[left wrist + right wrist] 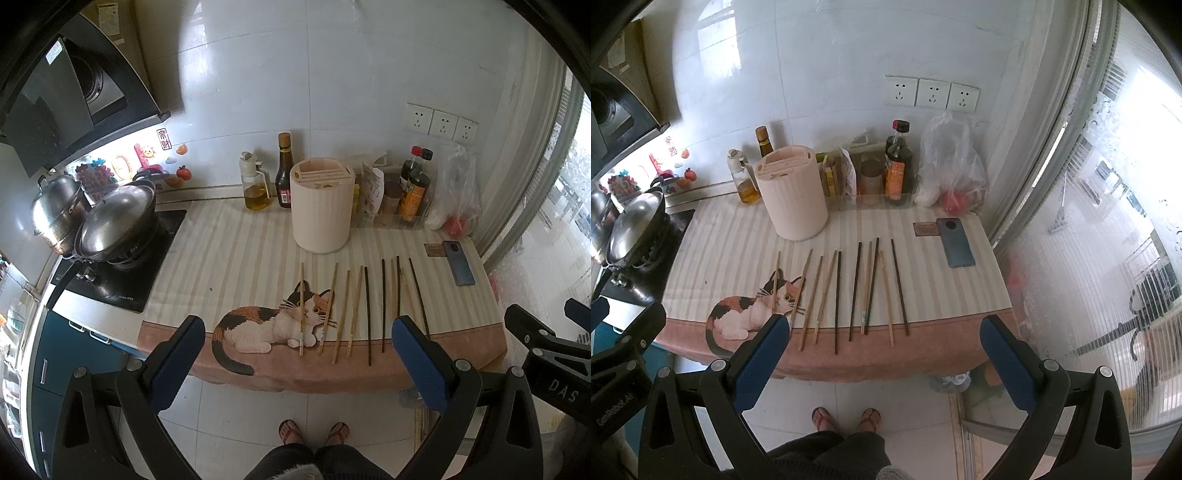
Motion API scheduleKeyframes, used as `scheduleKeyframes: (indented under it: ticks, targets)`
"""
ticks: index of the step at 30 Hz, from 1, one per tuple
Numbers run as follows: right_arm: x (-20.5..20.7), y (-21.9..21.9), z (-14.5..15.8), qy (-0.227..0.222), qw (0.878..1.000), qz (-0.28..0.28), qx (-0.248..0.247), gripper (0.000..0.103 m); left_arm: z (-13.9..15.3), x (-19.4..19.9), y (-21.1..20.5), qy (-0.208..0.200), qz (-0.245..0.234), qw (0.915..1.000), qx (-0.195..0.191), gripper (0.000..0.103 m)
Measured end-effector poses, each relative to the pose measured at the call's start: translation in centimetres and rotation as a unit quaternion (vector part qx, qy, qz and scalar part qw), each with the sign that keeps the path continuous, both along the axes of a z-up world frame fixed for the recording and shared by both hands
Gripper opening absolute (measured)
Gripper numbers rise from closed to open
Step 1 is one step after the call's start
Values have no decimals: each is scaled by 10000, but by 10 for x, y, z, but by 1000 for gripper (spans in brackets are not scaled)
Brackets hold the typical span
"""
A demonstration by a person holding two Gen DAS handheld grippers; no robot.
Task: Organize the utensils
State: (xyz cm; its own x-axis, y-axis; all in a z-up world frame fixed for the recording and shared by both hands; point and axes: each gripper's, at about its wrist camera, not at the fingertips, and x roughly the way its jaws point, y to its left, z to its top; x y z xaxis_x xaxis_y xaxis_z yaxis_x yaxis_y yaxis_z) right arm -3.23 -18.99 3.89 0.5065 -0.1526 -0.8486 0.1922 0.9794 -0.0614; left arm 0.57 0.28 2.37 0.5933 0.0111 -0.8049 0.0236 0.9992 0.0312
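Through my left wrist camera, my left gripper [297, 345] hangs spread and empty above the counter's near edge. Ten chopsticks [341, 319] lie in a row on the cat mat [240, 258], five pale and, I think, five dark, in front of one holder [321, 205]. From the right wrist camera, my right gripper [884, 341] is also spread, holding nothing. No chopstick visibly stands in the holder, so sorting looks unstarted.
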Motion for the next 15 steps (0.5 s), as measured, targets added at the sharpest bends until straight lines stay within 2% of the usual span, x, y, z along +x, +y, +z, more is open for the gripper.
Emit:
scheduleKeyframes:
  ticks: [11,15]
  targets:
    - [0,-5,3,-96,9999,-22,43,103,9,0,-10,-96,40,9999,18,103]
    - [0,-10,2,-122,9998,-68,108,103,4,0,-9,-134,107,9998,32,103]
